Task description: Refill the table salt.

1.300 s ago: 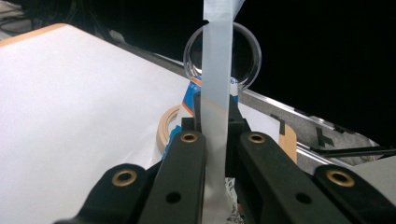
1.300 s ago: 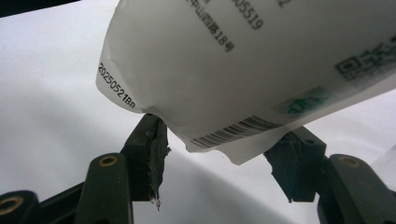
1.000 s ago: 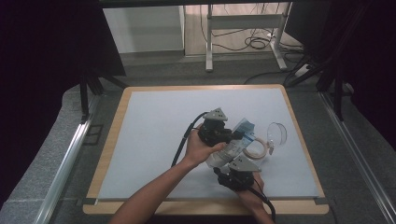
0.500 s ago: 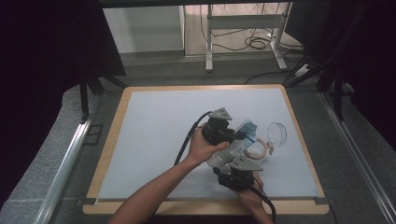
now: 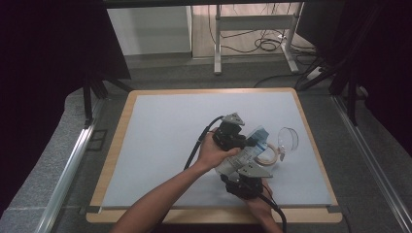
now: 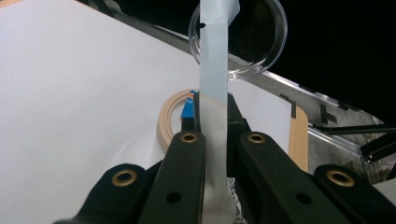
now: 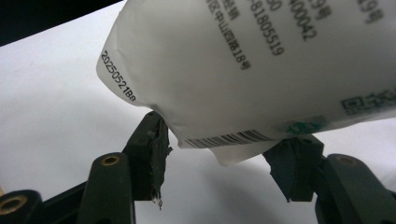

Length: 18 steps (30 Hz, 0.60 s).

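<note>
White sheeting covers the wood-edged tabletop (image 5: pixel 145 145), with dark curtains at both sides and a metal frame with cables on the floor beyond. Item in hand: a white printed pouch (image 5: pixel 243 154), held above the sheet between the two grippers. Left gripper (image 6: pixel 214 126): jaws closed narrow on the pouch's flat sealed edge, which runs as a pale strip up between them in the left gripper view; state is clamped on the pouch. Right gripper (image 7: pixel 219 163): jaws stand wide, one to each side of the pouch's lower corner (image 7: pixel 224 154); the corner with barcode and date code hangs between them, and contact with either jaw cannot be confirmed. In the high view the left gripper (image 5: pixel 232 133) sits on the far side of the pouch and the right gripper (image 5: pixel 248 177) on the near side, each in a hand. Just beyond the left gripper's jaw tips lies a tan tape ring (image 6: pixel 170 119) flat on the sheet; farther on, a clear round dish (image 6: pixel 252 51) rests near the tabletop's right edge.
</note>
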{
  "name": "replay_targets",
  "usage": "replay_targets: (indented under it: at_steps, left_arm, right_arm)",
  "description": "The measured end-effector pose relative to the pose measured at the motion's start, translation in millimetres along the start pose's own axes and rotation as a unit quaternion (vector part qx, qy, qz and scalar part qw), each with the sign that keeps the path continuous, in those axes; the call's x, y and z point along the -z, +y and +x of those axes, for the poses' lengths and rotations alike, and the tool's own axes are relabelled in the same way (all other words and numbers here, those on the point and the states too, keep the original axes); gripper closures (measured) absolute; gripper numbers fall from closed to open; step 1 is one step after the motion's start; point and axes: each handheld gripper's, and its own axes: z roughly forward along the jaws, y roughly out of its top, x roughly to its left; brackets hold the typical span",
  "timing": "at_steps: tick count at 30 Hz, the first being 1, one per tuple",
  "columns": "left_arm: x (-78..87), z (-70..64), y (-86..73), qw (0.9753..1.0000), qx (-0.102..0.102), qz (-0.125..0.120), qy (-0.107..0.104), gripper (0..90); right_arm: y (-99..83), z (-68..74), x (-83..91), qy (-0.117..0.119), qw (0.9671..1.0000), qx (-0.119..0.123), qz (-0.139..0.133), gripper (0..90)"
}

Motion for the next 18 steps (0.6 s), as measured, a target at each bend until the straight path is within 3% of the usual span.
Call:
replay_targets:
  at_steps: [18]
  left_arm:
    - [-6.8,-4.8,8.0,0.9994,-0.012,0.032,0.001,90.0]
  right_arm:
    - [1.4,3.9,-0.5,0.011,0.9997,-0.014,-0.016,45.2]
